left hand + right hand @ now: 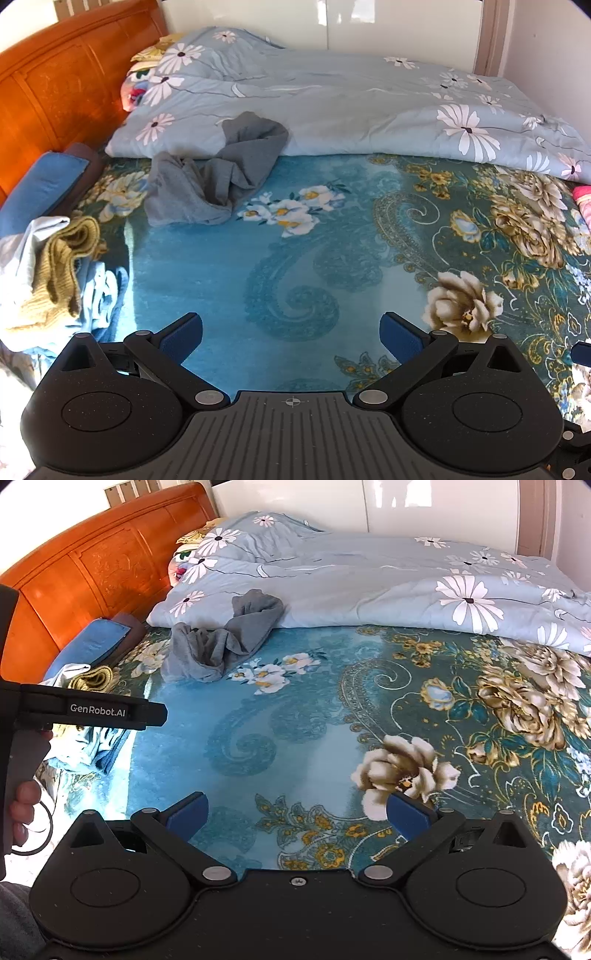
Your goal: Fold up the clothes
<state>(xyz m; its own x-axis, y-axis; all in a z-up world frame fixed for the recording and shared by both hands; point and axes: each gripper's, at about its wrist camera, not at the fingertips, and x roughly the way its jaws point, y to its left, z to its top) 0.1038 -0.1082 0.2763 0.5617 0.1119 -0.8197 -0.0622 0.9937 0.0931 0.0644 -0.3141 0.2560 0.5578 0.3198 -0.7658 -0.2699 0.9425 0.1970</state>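
Ahead, a crumpled grey garment point(218, 173) lies bunched against the quilt point(332, 107); both claws gape wide, empty.

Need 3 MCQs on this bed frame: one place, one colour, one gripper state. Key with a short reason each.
1. Where does the crumpled garment lie?
A. on the floor
B. on the teal bedspread, its far end up against the folded quilt
C. in the left gripper

2. What colour is that garment?
A. grey
B. red
C. white

3. How do the left gripper and right gripper stand?
A. both shut on cloth
B. one open, one shut
C. both open, empty

Key: 1 B, it rests on the bedspread at the quilt's edge. 2 A, plain grey cloth. 3 C, the blue pads stand wide apart with only bedspread between them.
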